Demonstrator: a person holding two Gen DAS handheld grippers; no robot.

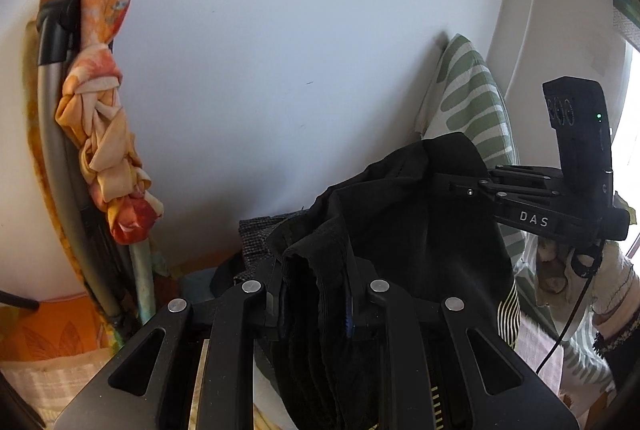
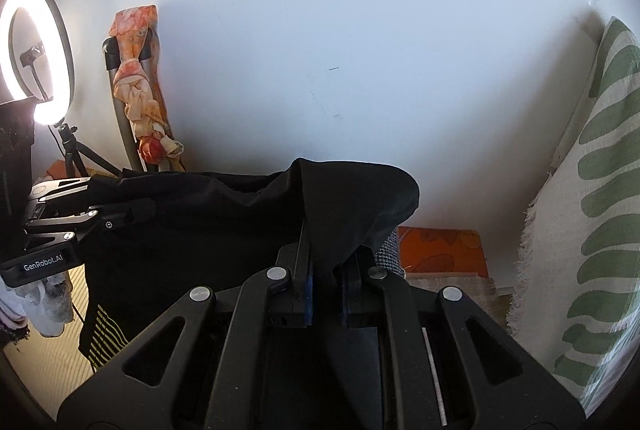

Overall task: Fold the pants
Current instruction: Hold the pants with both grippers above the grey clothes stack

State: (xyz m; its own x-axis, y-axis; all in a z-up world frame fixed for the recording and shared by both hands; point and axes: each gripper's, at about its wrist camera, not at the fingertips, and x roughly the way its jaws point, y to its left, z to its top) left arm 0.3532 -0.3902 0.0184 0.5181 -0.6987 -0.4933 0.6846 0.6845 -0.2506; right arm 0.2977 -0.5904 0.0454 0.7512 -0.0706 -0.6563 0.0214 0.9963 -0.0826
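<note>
Black pants [image 1: 400, 222] hang bunched between two handheld grippers, raised off the surface below: the left gripper [image 1: 310, 294] is clamped on a thick fold, the right gripper [image 2: 326, 286] pinches another edge. Behind them, an orange cloth [image 2: 138, 69] drapes a chair against the white wall [image 2: 320, 29].

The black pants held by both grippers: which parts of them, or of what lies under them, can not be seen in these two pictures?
- Black pants, left wrist view: lower legs cut off by the bottom edge and left gripper.
- Right wrist view: right gripper and its frame hide the hanging cloth.
- Surface under the pants: hidden by cloth in both views.
- Yellow stripes: only partly visible.
</note>
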